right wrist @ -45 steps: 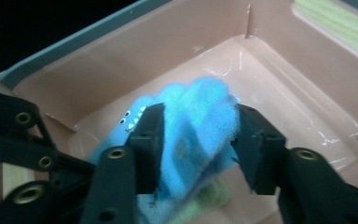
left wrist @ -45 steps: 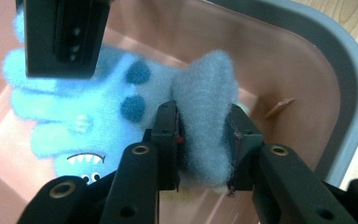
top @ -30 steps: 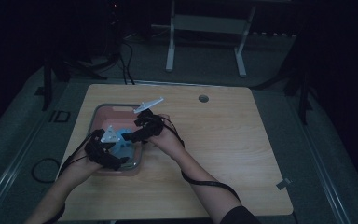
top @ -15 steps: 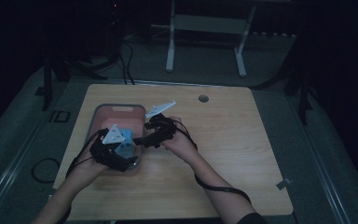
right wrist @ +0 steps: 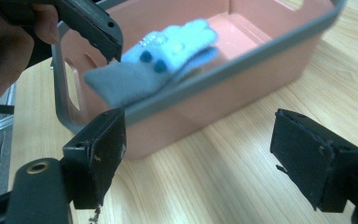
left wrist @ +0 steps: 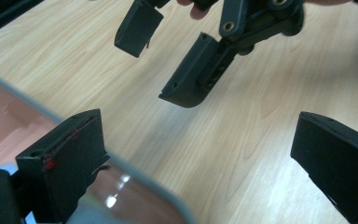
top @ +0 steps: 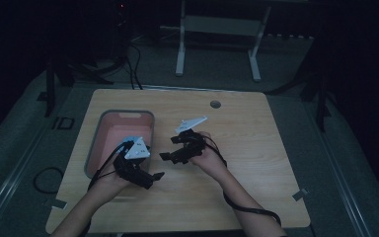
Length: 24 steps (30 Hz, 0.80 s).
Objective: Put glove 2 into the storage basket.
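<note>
near the table's (top: 256,148) left edge, a pink bin (right wrist: 242,70) holds a blue glove (right wrist: 168,56); left gripper (left wrist: 205,163) and right gripper (right wrist: 200,154) both gape, empty, beside it.

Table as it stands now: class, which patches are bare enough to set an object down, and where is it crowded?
Free: the table's right half beyond the right gripper, and the far strip near the round hole. Crowded: front left, where the pink bin, left gripper and both hands sit.
</note>
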### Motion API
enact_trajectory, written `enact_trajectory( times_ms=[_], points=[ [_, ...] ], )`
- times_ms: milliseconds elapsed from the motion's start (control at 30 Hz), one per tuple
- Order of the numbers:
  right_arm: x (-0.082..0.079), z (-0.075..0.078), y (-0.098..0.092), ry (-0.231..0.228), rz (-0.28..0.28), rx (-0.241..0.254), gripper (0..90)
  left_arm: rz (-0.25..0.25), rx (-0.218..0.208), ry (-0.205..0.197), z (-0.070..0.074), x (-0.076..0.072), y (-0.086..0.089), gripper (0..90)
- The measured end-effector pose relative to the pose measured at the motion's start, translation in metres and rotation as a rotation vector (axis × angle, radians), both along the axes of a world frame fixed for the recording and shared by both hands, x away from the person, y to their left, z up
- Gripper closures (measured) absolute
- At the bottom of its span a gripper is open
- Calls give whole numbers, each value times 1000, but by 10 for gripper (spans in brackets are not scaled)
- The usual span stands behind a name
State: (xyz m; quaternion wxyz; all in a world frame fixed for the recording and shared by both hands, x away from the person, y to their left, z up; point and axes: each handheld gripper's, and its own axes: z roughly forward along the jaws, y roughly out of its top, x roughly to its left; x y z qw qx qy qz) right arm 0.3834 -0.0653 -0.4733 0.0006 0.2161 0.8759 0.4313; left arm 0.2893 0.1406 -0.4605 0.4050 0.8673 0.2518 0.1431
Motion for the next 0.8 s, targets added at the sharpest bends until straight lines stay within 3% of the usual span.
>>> enact_trajectory(
  times_ms=[267,800],
  points=[
    [-7,-7,-32,-28,-4,7,172,-60,-41,-6,-7,-5,-27,31],
    [-16,-39,-77,-12,-37,-27,162,-143,-45,33,-34,-11,-64,32]
  ],
)
